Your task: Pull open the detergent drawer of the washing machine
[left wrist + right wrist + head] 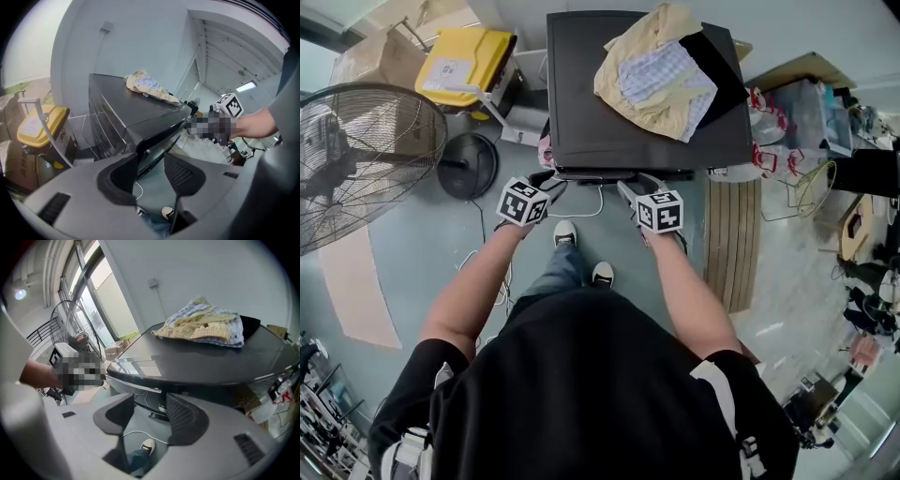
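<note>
Just beyond left gripper [149, 172], jaws apart: washing machine [123, 108] front edge.

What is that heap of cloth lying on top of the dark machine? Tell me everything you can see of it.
The heap of cloth is a crumpled bundle: a pale yellow piece that looks knitted, folded around a blue-and-white checked one, with a black piece at its right edge. It looks soft and limp. It lies loosely on the flat dark top of the washing machine, toward the far right corner, and touches nothing else.
</note>
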`<state>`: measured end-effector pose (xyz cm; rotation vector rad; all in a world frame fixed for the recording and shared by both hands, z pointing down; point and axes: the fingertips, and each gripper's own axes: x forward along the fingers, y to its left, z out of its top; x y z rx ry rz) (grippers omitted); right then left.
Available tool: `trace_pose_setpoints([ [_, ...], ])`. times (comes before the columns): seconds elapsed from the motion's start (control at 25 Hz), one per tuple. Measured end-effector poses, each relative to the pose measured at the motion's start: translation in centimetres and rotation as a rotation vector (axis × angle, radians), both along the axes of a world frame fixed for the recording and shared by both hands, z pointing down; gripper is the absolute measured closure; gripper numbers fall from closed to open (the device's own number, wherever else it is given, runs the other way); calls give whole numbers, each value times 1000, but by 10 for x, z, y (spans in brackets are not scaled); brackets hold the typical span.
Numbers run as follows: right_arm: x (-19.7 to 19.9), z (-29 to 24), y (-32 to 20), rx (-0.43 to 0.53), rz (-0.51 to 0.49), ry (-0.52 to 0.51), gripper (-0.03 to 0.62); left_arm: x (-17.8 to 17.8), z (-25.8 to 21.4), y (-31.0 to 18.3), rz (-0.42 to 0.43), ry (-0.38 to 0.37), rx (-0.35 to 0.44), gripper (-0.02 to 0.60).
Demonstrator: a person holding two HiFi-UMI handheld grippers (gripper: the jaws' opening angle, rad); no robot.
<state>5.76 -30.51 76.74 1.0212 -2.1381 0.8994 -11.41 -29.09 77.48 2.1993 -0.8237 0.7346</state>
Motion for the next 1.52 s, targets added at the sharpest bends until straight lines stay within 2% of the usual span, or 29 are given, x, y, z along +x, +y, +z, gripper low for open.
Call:
trace_pose_setpoints([
  [0.64, -1, 4, -6, 5, 16, 6, 400, -2, 12, -1, 3, -1, -11, 436],
  [0.96, -1, 3, -7, 11, 22, 6, 410, 3, 9, -4, 9, 7, 12, 457],
  [1.32, 0, 3, -8, 21, 2, 19, 426, 5, 10, -6, 8, -5, 12, 476],
  [1.52, 1, 4, -8, 19, -32, 30, 448, 4, 10, -5, -7, 21, 8, 480],
])
